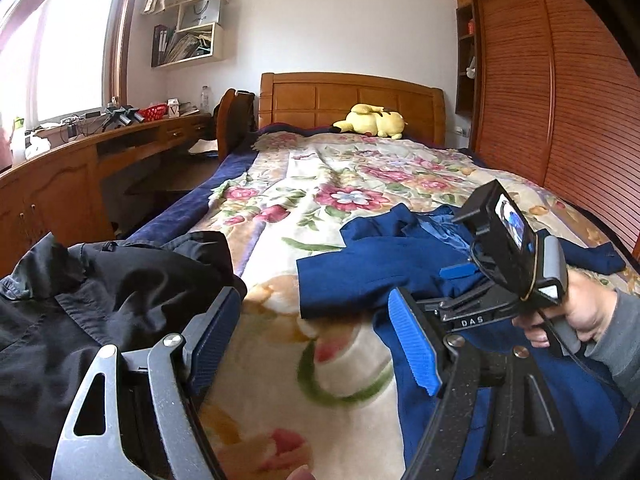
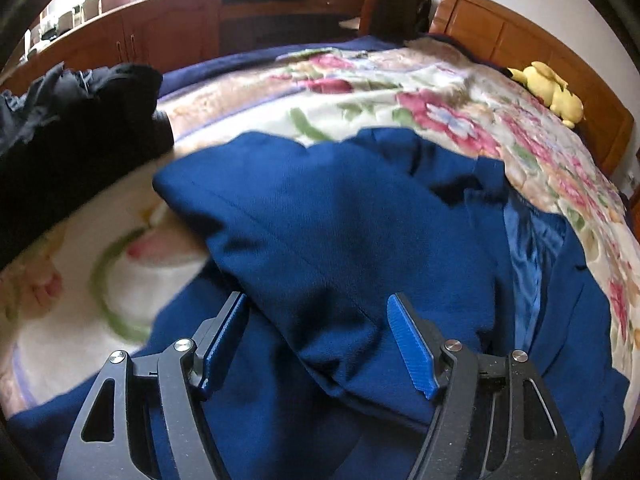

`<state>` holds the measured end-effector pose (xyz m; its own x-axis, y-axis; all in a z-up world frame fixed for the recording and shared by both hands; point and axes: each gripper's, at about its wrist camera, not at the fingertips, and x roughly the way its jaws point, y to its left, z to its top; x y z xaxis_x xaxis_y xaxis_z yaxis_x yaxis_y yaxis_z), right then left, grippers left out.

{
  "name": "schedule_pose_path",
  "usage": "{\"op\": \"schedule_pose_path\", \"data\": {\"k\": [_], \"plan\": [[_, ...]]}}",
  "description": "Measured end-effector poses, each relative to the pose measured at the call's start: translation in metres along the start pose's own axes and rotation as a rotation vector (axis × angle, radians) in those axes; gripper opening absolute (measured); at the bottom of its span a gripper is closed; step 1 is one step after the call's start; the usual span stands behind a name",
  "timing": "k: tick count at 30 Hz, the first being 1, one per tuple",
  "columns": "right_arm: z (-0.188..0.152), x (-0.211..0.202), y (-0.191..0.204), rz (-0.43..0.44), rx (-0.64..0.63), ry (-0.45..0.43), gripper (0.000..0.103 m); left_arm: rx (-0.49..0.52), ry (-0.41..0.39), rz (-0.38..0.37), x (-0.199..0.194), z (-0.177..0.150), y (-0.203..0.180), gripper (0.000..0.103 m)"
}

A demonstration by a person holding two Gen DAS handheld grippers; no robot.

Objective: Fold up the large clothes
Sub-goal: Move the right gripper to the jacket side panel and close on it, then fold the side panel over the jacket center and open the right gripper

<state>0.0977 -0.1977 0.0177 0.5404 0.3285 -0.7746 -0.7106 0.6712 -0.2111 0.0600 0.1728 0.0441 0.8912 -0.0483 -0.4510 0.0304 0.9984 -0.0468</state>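
Note:
A dark blue coat [image 1: 360, 264] [image 2: 340, 220] lies crumpled on the floral blanket [image 1: 320, 184], with its shiny lining [image 2: 524, 256] showing on the right. My right gripper [image 2: 320, 340] hangs low over the coat. Its jaws stand wide apart, a thick fold of the blue cloth lies between and under them, and the pads do not press on it. In the left wrist view a hand [image 1: 580, 308] holds that gripper over the coat. My left gripper [image 1: 316, 344] is open over bare blanket, between the coat and a black garment [image 1: 100, 300] [image 2: 80, 140].
A yellow plush toy [image 1: 368, 120] [image 2: 552, 88] rests by the wooden headboard [image 1: 352, 96]. A wooden desk [image 1: 80, 168] with clutter runs along the left of the bed. A slatted wardrobe [image 1: 540, 100] stands on the right.

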Motion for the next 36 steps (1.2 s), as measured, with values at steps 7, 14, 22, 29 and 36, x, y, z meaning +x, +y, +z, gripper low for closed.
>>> {"op": "schedule_pose_path", "data": {"k": [7, 14, 22, 29, 36], "plan": [[0.004, -0.012, 0.004, 0.016, 0.008, -0.073, 0.022, 0.010, -0.004, -0.004, 0.001, -0.001, -0.004, 0.078], [-0.001, -0.042, -0.011, 0.023, 0.068, -0.213, 0.006, 0.015, 0.003, -0.006, 0.005, -0.004, -0.006, 0.078], [-0.042, -0.097, -0.040, -0.061, 0.221, -0.363, 0.006, 0.027, 0.018, -0.021, 0.012, -0.006, -0.018, 0.078], [-0.115, -0.123, -0.063, -0.244, 0.312, -0.280, 0.006, 0.048, 0.017, -0.037, 0.012, -0.008, -0.033, 0.078], [-0.182, -0.113, -0.073, -0.247, 0.351, -0.126, 0.007, 0.061, 0.015, -0.043, 0.012, -0.009, -0.042, 0.078]]}}
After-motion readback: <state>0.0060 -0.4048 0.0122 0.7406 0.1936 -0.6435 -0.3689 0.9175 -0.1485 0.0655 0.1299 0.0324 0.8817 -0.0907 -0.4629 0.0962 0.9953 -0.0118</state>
